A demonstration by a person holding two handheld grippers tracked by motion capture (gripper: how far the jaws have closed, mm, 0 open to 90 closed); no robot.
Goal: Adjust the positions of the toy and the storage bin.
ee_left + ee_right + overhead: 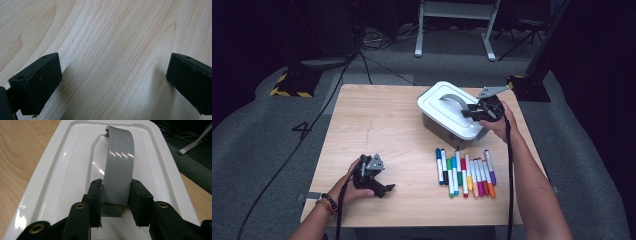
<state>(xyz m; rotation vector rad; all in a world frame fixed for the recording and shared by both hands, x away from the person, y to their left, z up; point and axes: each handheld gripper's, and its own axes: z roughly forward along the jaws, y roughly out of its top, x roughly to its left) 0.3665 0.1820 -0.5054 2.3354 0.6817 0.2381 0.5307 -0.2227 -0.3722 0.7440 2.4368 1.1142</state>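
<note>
A grey storage box (439, 129) with a white lid (437, 102) stands at the table's back right. The lid carries an arched grey handle (455, 100). My right gripper (470, 112) reaches in from the right and is shut on that handle. In the right gripper view both pads press the sides of the handle (120, 162) near its closer end, above the lid (62, 175), with the gripper (116, 187) centred on it. My left gripper (383, 189) rests low at the table's front left, open. In the left gripper view its gripper (113, 82) has only bare wood between wide jaws.
Several coloured markers (464, 172) lie side by side in a row in front of the box. The wooden table (377, 125) ends close behind the box. Cables and stand legs (452, 30) are on the floor beyond.
</note>
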